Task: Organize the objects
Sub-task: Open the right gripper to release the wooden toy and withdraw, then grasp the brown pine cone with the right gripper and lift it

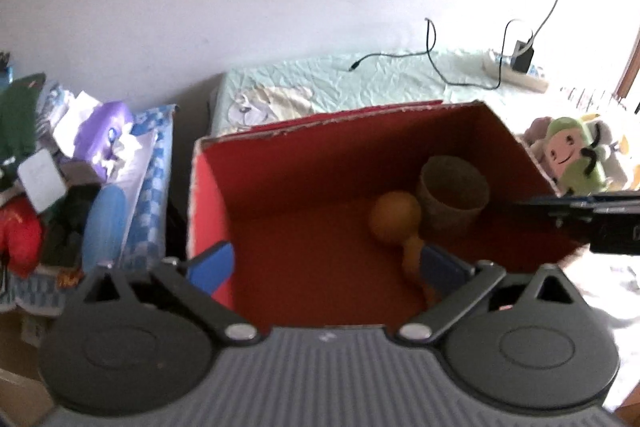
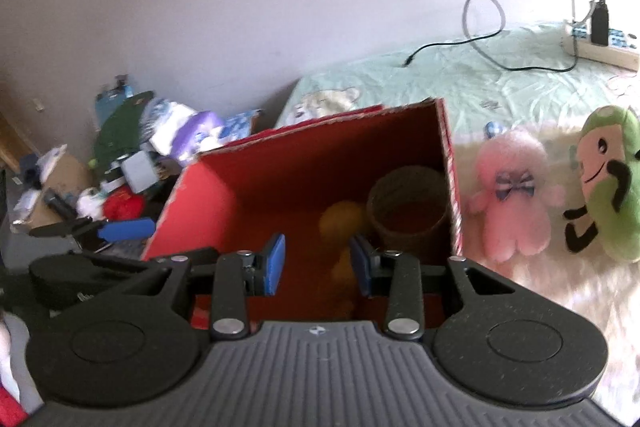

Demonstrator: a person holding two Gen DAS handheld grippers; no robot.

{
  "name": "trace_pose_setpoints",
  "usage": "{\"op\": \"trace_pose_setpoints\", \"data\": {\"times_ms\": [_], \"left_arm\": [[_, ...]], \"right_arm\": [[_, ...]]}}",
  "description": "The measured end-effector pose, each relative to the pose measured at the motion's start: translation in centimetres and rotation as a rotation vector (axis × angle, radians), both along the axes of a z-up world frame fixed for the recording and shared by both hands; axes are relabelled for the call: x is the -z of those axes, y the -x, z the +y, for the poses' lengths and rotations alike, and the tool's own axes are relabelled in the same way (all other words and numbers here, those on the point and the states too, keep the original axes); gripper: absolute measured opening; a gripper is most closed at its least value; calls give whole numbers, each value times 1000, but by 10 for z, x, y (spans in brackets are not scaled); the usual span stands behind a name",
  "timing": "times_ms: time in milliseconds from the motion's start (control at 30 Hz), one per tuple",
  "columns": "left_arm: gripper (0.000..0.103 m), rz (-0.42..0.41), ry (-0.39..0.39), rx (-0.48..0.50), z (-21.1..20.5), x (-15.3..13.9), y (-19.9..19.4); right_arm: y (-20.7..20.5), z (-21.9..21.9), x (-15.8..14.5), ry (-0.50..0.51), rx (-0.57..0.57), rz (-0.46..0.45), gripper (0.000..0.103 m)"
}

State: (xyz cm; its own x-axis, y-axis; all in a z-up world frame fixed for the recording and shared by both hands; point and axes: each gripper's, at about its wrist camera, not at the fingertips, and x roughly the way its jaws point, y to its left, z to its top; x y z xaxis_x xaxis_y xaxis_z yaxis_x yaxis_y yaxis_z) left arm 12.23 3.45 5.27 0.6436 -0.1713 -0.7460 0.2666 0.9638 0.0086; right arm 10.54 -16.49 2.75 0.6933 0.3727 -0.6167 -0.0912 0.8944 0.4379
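An open red cardboard box [image 1: 304, 171] stands on the bed; it also shows in the right wrist view [image 2: 304, 163]. Inside lie a woven brown cup [image 1: 454, 193] [image 2: 408, 209] and an orange maraca-like toy [image 1: 396, 217] [image 2: 344, 223]. My left gripper [image 1: 326, 265] is open and empty over the box's near edge. My right gripper [image 2: 318, 263] is open and empty, above the box, with the orange toy showing between its fingers. A pink plush [image 2: 512, 199] and a green plush [image 2: 608, 183] [image 1: 572, 155] lie on the bed right of the box.
A power strip [image 2: 600, 47] with black cables [image 2: 480, 39] lies at the back of the bed. A heap of clutter [image 1: 60, 167] [image 2: 132, 163] fills the floor to the left. The right gripper [image 1: 592, 219] reaches in at the left view's right edge.
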Motion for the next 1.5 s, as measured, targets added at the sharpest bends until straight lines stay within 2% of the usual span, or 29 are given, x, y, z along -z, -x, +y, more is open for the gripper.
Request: {"op": "trace_pose_setpoints", "data": {"times_ms": [167, 267, 367, 533, 600, 633, 667, 967, 1000, 1133, 1233, 1367, 1500], "left_arm": [[99, -9, 67, -19, 16, -5, 31], [99, -49, 39, 0, 15, -5, 51], [99, -48, 27, 34, 13, 1, 66], [98, -1, 31, 103, 9, 22, 85], [98, 18, 29, 116, 8, 31, 90], [98, 27, 29, 122, 7, 35, 92], [97, 34, 25, 125, 5, 39, 93], [92, 63, -3, 179, -4, 63, 96], [92, 62, -2, 183, -5, 64, 95], [89, 57, -5, 205, -12, 69, 94], [86, 53, -11, 236, -18, 72, 92], [79, 59, -22, 276, -24, 76, 90], [77, 53, -14, 300, -28, 77, 89]], "right_arm": [[26, 7, 3, -54, -117, -19, 39], [34, 17, 13, -64, -189, 13, 39], [35, 25, 30, -72, -229, 80, 39], [30, 31, 55, -111, -227, 181, 40], [25, 32, 63, -134, -216, 212, 44], [22, 33, 66, -136, -210, 220, 49], [21, 35, 67, -137, -208, 225, 53], [4, 70, 84, -47, -232, 235, 58], [3, 71, 84, -44, -228, 226, 63], [-1, 78, 88, -25, -230, 219, 67], [0, 81, 89, 14, -240, 204, 67], [4, 85, 87, 127, -290, 180, 48], [10, 65, 84, 116, -283, 182, 43]]}}
